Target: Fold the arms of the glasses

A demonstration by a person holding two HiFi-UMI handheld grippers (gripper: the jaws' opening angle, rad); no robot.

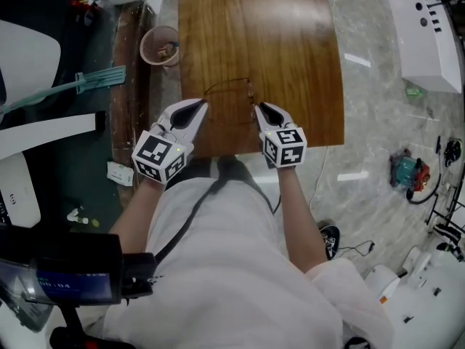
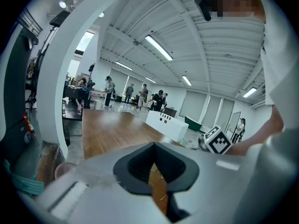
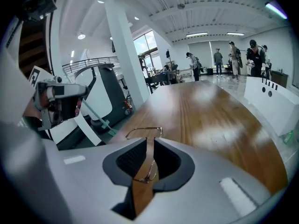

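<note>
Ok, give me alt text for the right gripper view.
The right gripper has its fingers slightly apart, with thin gold-rimmed glasses showing in the gap, lying on a long wooden table. People stand far behind it.

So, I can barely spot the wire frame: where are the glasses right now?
Head view: the glasses lie on the wooden table by its near edge, between the left gripper and right gripper.

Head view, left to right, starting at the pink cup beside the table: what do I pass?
pink cup → left gripper → glasses → right gripper → teal and red object on the floor
</note>
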